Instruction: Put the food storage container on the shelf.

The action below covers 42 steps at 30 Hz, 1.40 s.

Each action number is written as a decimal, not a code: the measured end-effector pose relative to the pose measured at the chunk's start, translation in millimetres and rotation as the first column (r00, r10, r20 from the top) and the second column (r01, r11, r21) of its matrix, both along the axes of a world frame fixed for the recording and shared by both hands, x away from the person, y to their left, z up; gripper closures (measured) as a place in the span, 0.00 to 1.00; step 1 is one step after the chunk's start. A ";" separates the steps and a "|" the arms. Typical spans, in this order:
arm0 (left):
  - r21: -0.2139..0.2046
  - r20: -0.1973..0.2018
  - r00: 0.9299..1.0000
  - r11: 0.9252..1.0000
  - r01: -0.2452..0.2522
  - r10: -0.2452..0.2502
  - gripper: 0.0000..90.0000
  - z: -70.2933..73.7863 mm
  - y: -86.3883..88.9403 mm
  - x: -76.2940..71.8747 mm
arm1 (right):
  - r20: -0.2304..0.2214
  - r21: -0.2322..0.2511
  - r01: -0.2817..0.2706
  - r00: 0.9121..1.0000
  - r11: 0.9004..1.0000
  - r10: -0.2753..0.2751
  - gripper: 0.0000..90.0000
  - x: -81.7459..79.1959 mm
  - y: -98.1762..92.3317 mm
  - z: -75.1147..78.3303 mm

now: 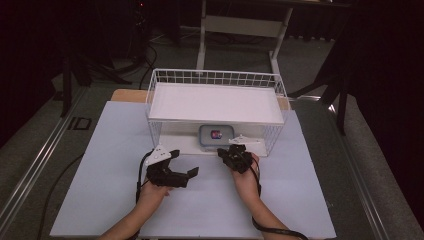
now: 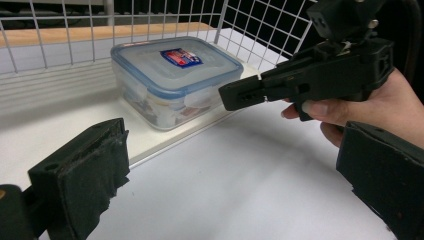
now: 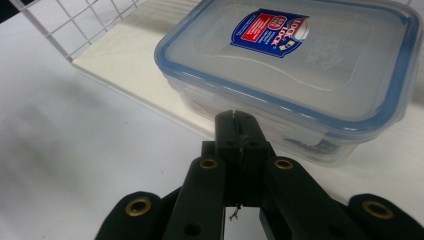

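Observation:
A clear plastic food container (image 1: 216,136) with a blue-rimmed lid and a red and blue label sits on the bottom board of a white wire rack (image 1: 215,77), under its upper shelf. My right gripper (image 1: 224,151) is shut, with its jaws pressed together and nothing visible between them. In the right gripper view its tip (image 3: 235,119) sits right at the front wall of the container (image 3: 300,60); I cannot tell if it touches. My left gripper (image 1: 184,162) stands wide open over the table, left of the right one. Nothing lies between its jaws (image 2: 235,165), which face the container (image 2: 175,75) and the right gripper (image 2: 240,95).
The rack stands at the back middle of a table covered in a white sheet (image 1: 115,165). Its wire walls (image 2: 60,35) close the sides and back around the container, and the front is open. A white desk frame (image 1: 240,25) stands on the floor behind the table.

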State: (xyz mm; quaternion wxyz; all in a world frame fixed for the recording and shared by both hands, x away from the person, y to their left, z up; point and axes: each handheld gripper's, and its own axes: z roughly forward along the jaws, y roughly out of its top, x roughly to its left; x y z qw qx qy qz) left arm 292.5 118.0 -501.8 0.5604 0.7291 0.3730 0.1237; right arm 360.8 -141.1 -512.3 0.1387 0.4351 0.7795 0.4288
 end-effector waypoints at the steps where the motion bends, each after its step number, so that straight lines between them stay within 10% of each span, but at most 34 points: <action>1: 0.001 -0.003 1.000 1.000 0.002 -0.002 0.02 -0.1 -0.2 0.1 | -0.006 0.001 0.000 1.000 1.000 0.000 1.00 0.9 0.6 -0.5; 33: 0.012 0.023 1.000 1.000 -0.005 0.005 0.02 -1.3 -0.4 -1.7 | -0.019 0.007 0.038 0.999 0.999 -0.038 0.99 39.5 32.5 -10.3; 42: 0.020 0.041 0.999 1.000 -0.004 0.003 0.02 -0.2 -0.9 -3.0 | 0.010 -0.009 0.011 1.000 1.000 -0.011 0.97 29.1 28.6 -7.1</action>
